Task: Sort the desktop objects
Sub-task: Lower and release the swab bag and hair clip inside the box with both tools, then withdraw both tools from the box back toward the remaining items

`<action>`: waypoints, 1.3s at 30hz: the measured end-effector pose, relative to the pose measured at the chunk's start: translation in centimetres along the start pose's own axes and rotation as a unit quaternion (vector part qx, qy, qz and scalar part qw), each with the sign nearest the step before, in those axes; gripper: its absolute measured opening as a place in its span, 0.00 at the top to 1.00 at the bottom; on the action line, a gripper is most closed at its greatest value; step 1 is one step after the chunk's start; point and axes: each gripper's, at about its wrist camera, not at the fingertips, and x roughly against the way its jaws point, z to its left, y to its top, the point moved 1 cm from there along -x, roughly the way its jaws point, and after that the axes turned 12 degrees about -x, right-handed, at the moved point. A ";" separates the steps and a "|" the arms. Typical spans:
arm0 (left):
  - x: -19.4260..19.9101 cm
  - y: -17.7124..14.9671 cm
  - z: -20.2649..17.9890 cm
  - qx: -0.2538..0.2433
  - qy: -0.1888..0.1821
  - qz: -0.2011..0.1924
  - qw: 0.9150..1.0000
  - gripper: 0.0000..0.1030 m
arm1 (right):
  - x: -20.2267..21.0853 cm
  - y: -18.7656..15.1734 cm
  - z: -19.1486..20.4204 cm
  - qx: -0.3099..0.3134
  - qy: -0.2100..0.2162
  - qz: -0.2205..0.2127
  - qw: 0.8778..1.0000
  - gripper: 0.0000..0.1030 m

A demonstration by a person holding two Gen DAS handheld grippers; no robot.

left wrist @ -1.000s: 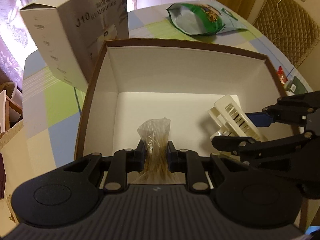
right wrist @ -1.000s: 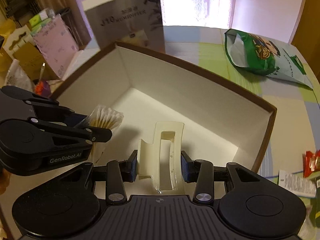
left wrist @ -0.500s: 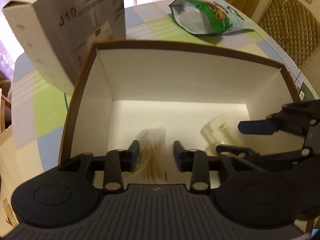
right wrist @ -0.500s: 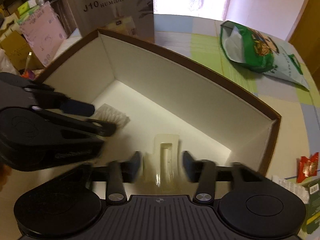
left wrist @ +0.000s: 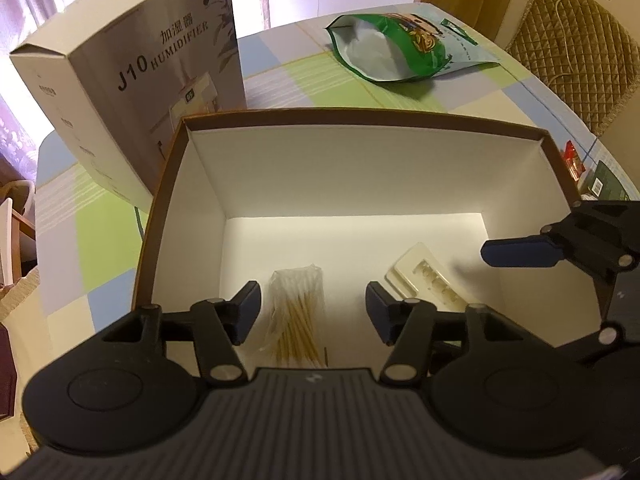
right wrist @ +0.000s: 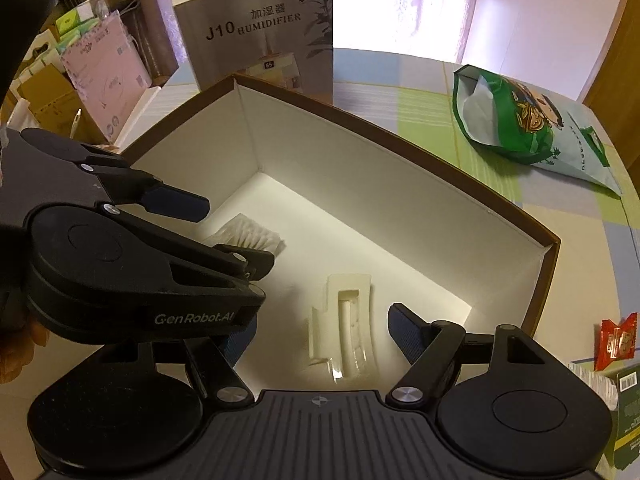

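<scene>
The bag of cotton swabs lies flat on the white floor of the brown-rimmed box, toward the box's near left corner, its wooden sticks pointing at the near wall. The left tool hangs over it with its blue pads spread wide, one on each side of the bag, neither touching it. In the right wrist view the swab bag shows partly behind the left tool's body.

The cream plastic clip also lies on the box floor, to the right of the swabs and near the box's near wall; from the left wrist view the clip sits apart from the bag. The right tool stands wide around the clip, gripping nothing.

Outside the box on the checked tabletop, a humidifier carton stands upright just behind the box's far left corner. A green snack bag lies well beyond the far wall. A red wrapper lies just beside the box's right wall.
</scene>
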 end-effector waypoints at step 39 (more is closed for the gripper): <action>14.1 -6.7 -5.7 0.051 0.071 -0.072 0.994 0.19 | 11.8 -7.6 1.1 0.000 0.051 -0.048 0.998 0.03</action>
